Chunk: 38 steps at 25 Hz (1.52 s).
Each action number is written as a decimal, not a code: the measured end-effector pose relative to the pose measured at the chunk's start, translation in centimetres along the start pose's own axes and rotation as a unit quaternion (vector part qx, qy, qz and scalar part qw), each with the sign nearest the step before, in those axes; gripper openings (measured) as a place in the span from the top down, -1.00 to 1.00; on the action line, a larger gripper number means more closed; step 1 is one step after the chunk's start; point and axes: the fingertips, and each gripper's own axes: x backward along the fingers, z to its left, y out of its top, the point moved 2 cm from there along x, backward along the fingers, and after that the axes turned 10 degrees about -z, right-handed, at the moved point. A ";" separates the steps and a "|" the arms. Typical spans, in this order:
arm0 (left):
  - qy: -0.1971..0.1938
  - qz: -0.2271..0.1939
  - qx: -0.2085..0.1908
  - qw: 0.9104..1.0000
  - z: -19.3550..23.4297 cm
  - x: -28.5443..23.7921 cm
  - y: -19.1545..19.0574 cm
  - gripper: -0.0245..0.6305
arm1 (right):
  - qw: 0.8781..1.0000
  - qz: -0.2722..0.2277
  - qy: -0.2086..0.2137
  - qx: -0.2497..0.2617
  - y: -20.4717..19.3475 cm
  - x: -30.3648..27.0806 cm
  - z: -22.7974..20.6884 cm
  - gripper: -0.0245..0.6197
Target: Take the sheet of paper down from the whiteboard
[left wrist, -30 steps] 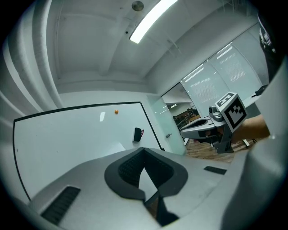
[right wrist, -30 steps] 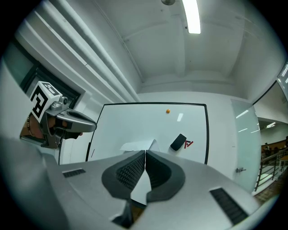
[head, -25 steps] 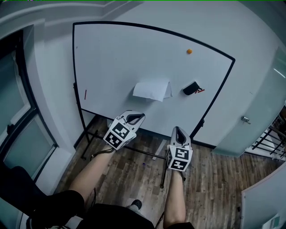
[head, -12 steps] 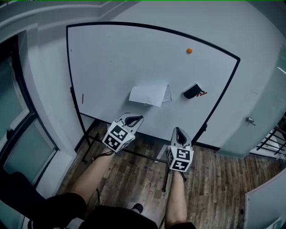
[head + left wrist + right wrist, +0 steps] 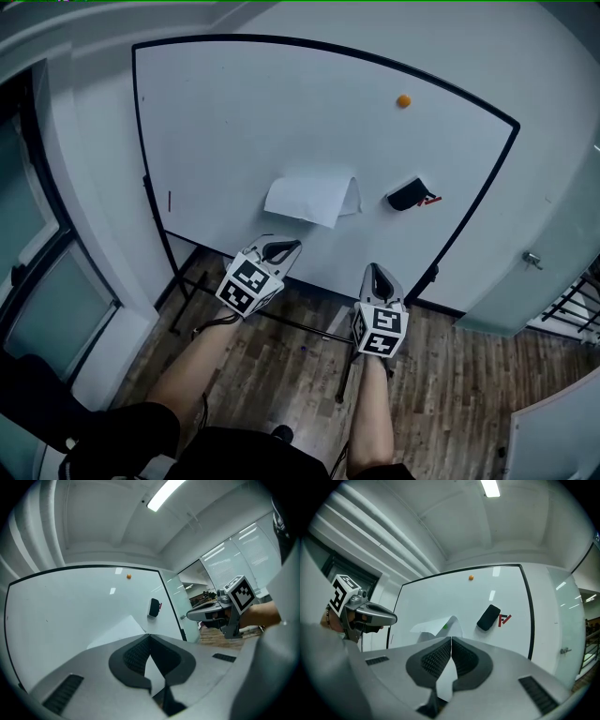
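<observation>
A white sheet of paper point(image 5: 309, 198) hangs on the whiteboard point(image 5: 234, 112), its lower part curling off the surface. In the right gripper view the sheet of paper point(image 5: 433, 626) shows a small green spot near its top. My left gripper point(image 5: 284, 247) is shut and empty, a short way in front of the board and just below the sheet's left part. My right gripper point(image 5: 374, 273) is also shut and empty, lower and to the right. From the left gripper point(image 5: 149, 635) the paper point(image 5: 117, 631) lies straight ahead. The right gripper point(image 5: 451, 640) points at the board beside it.
A black eraser point(image 5: 405, 195) with red marker strokes point(image 5: 430, 199) beside it sits right of the paper. An orange magnet point(image 5: 403, 100) is stuck higher up. The board's stand point(image 5: 281, 319) rests on wooden floor. A glass door point(image 5: 548, 253) is on the right, a window point(image 5: 37, 281) on the left.
Both grippers, still shut, have come closer to the whiteboard. The board and paper look larger in the head view.
</observation>
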 end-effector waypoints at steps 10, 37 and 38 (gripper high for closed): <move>0.012 0.006 -0.006 1.000 0.7 -3.6 -0.7 0.86 | 1.000 0.003 0.015 0.001 -1.2 -2.7 -2.9 0.85; 0.059 0.046 -0.057 0.996 4.4 -6.7 -5.5 0.80 | 0.999 0.016 0.036 -0.003 -4.7 -7.8 -4.0 0.85; 0.060 0.048 -0.065 0.995 4.7 -6.8 -5.4 0.65 | 0.999 0.016 0.037 -0.003 -4.6 -8.2 -3.7 0.85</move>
